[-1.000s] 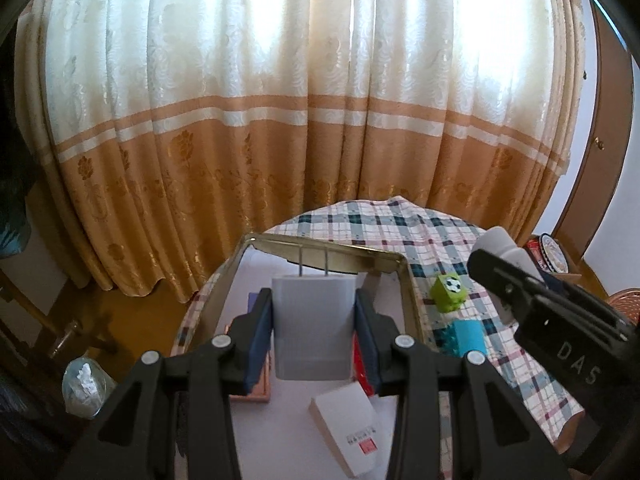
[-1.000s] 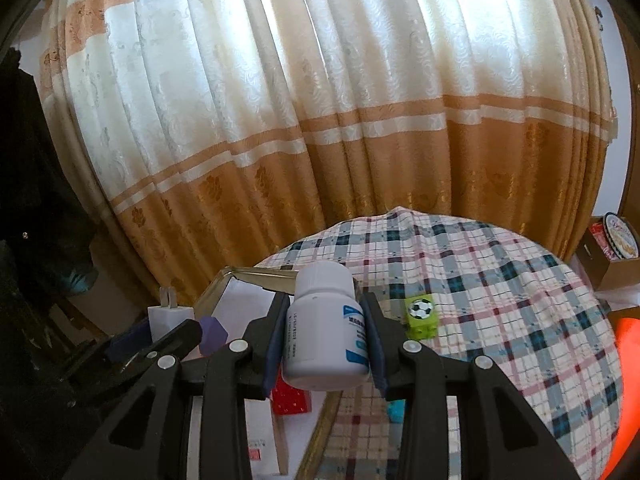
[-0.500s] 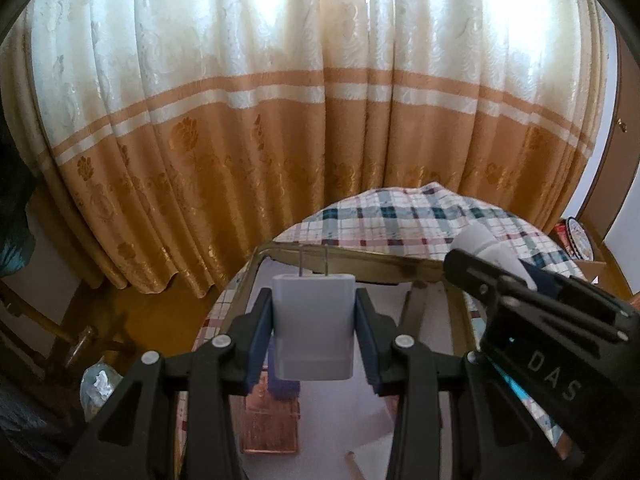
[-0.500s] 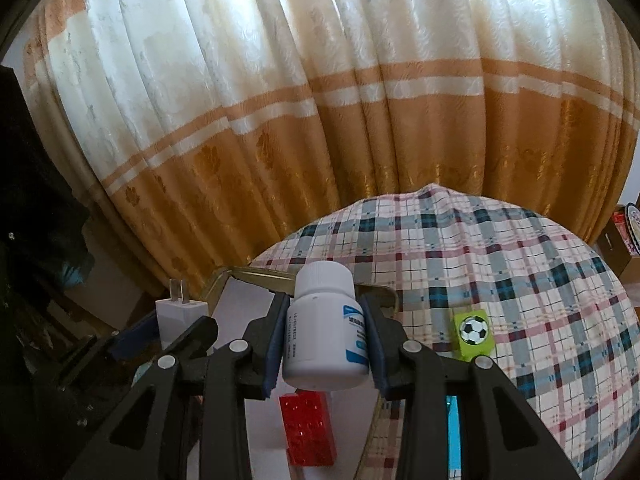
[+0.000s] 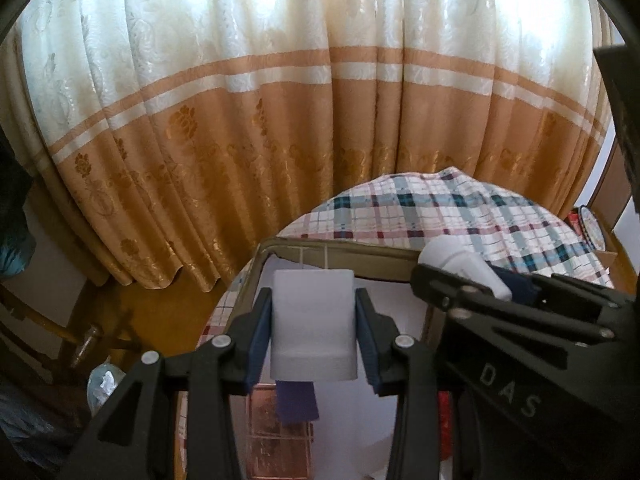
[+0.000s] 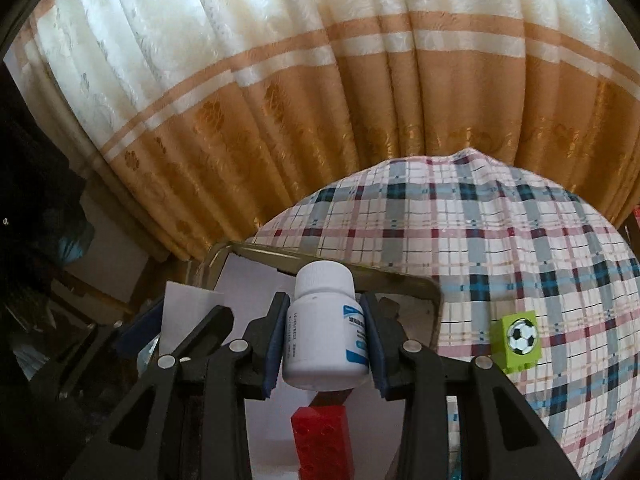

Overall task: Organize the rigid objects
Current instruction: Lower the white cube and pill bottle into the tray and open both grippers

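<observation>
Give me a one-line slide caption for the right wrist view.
Right gripper holds a white pill bottle over the gold-rimmed tray, red brick below.

Daylight glows thru curtain [image 5: 320, 92], strong backlight; fg dim, fisheye warp + dark vignette at edges, sharp

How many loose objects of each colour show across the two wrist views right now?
White: 2, the charger plug in the left gripper and the pill bottle in the right gripper
Red: 1, the red brick
Green: 1, the soccer-ball block
Purple: 1, the purple piece
Copper: 1, the copper box
Total: 6
</observation>
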Motion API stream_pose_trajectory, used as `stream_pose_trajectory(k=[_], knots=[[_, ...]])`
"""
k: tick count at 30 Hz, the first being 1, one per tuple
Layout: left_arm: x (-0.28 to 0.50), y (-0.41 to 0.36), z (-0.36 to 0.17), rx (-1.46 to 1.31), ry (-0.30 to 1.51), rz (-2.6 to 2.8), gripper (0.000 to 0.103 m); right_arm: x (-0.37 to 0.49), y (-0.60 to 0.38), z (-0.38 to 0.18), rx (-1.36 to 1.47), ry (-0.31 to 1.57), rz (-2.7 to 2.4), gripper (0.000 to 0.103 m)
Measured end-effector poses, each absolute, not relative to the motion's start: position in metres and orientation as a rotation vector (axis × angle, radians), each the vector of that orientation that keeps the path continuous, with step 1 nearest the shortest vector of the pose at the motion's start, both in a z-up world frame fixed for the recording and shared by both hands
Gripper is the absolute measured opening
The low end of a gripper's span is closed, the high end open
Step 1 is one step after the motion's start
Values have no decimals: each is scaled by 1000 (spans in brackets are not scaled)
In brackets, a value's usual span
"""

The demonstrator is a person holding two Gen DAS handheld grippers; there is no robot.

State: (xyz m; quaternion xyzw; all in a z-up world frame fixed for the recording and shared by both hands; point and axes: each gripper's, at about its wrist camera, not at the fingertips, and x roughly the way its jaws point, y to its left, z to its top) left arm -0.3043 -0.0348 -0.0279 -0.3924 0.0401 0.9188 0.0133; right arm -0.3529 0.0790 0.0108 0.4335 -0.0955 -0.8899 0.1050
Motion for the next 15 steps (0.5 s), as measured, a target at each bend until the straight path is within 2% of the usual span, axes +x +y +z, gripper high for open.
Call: stream_pose_trajectory(k=[9,11,12,13,15], knots=[[-313,-37,-49,-1328,177,2859,39,-361,71,-10,1358,-293,-2565,40],[-311,-36,-50,-1349,195,2851,43,-362,72,-14,1377,-305,-2553,43],[-310,-36,-49,-1354,209,2855,61,-361,74,-16,1387,-321,-2549,57],[-308,-35,-47,-1358,231,2872,84,-360,77,-16,1392,-354,-2541,72],[-303,-36,-41,-1344,289,2935,102,-355,84,-12,1369,-411,-2544,76]])
